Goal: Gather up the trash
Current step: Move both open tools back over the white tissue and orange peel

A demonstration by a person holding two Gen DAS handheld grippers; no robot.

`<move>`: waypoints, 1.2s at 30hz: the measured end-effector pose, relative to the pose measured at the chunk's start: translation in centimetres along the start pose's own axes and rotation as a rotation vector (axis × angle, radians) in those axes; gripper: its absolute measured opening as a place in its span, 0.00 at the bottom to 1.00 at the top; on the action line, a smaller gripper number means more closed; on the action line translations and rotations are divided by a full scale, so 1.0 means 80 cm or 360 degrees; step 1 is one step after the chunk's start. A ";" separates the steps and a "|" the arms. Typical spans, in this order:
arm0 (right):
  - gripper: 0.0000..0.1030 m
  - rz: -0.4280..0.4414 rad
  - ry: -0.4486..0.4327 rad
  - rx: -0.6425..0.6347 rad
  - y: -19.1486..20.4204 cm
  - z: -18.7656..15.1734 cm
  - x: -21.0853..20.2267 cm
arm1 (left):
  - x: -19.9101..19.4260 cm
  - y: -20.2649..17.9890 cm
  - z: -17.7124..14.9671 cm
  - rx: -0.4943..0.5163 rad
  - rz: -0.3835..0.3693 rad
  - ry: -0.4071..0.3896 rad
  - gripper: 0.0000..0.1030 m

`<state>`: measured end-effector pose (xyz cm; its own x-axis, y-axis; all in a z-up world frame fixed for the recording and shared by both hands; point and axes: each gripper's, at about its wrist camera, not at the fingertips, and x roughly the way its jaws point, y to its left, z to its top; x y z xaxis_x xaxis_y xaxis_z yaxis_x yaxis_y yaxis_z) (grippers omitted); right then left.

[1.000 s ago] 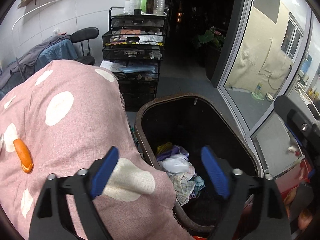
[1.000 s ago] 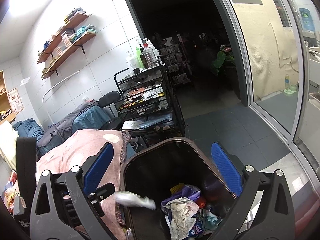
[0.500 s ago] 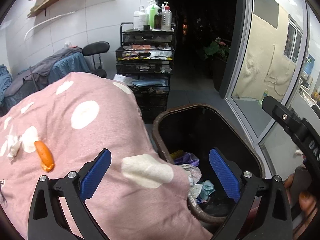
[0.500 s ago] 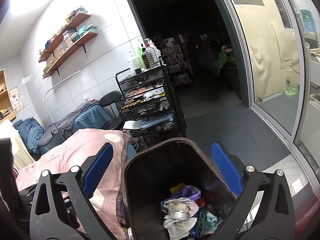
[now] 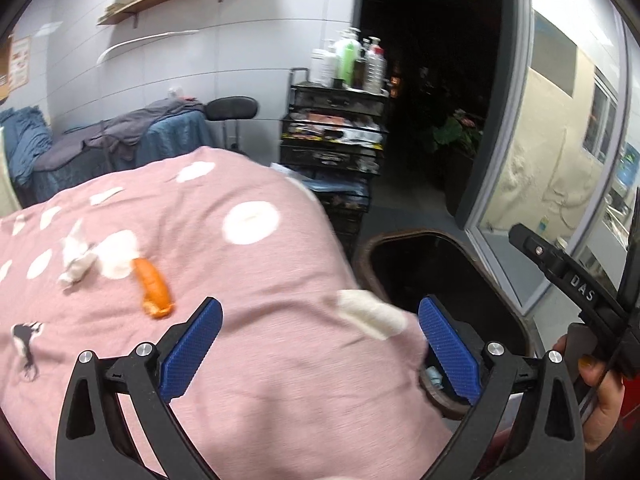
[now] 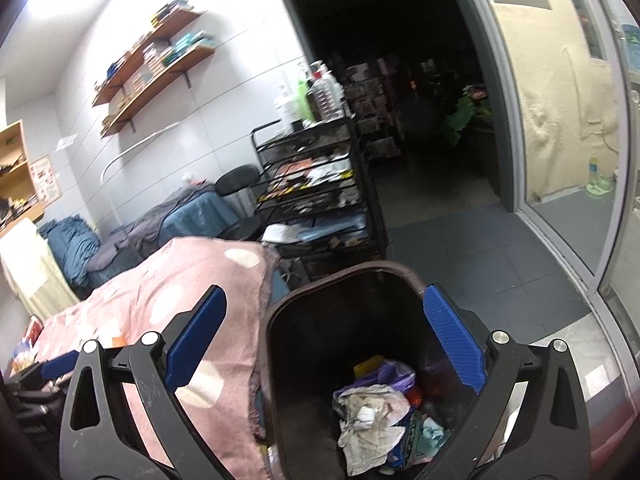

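Observation:
A dark trash bin [image 6: 348,276] stands beside a table under a pink dotted cloth [image 5: 248,264]; it also shows in the left wrist view [image 5: 452,240]. It holds crumpled paper and wrappers [image 6: 372,412]. My right gripper [image 6: 324,340] is open and empty above the bin. My left gripper [image 5: 320,336] is open and empty over the cloth's edge. An orange peel [image 5: 154,288] and a crumpled white tissue [image 5: 78,260] lie on the cloth, ahead and left of the left gripper.
A black wire cart [image 5: 336,136] with bottles on top stands behind the table. A chair and blue-covered furniture [image 5: 120,140] are at the back left. A glass door [image 6: 568,120] is on the right. A small dark printed mark [image 5: 26,336] shows on the cloth.
My left gripper has swung left from over the bin to over the cloth; the peel and tissue now show nearer the centre. A white scrap fell into the bin. The right gripper barely moved.

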<state>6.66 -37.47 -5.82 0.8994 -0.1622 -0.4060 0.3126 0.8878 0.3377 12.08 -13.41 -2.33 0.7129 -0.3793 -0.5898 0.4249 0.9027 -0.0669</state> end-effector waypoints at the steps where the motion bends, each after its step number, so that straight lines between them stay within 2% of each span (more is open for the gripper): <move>1: 0.95 0.0035 0.0034 -0.0025 0.008 -0.001 0.004 | -0.003 0.006 -0.002 -0.0006 0.0023 -0.0004 0.95; 12: 0.95 0.0351 0.0334 -0.0283 0.102 -0.019 0.040 | -0.034 0.098 -0.025 -0.0221 0.0175 -0.0024 0.95; 14: 0.95 0.0434 0.0429 -0.0337 0.126 -0.024 0.050 | -0.041 0.113 -0.030 -0.0234 0.0171 -0.0029 0.95; 19: 0.95 0.0572 0.0599 -0.0428 0.178 -0.034 0.071 | -0.053 0.145 -0.034 -0.0217 0.0285 -0.0036 0.95; 25: 0.95 0.0658 0.0714 -0.0588 0.246 -0.050 0.092 | -0.060 0.191 -0.037 -0.0261 0.0399 -0.0055 0.95; 30: 0.95 0.0693 0.0801 -0.0639 0.284 -0.057 0.111 | -0.053 0.222 -0.036 -0.0243 0.0506 0.0004 0.95; 36: 0.95 0.0712 0.0996 -0.0685 0.325 -0.073 0.151 | -0.036 0.257 -0.030 -0.0318 0.0475 0.0109 0.95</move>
<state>23.87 -13.84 -6.95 0.5378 0.3933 -0.7457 -0.2848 0.9173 0.2784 17.41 6.76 -3.94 0.7471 -0.0850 -0.6593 0.0817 0.9960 -0.0358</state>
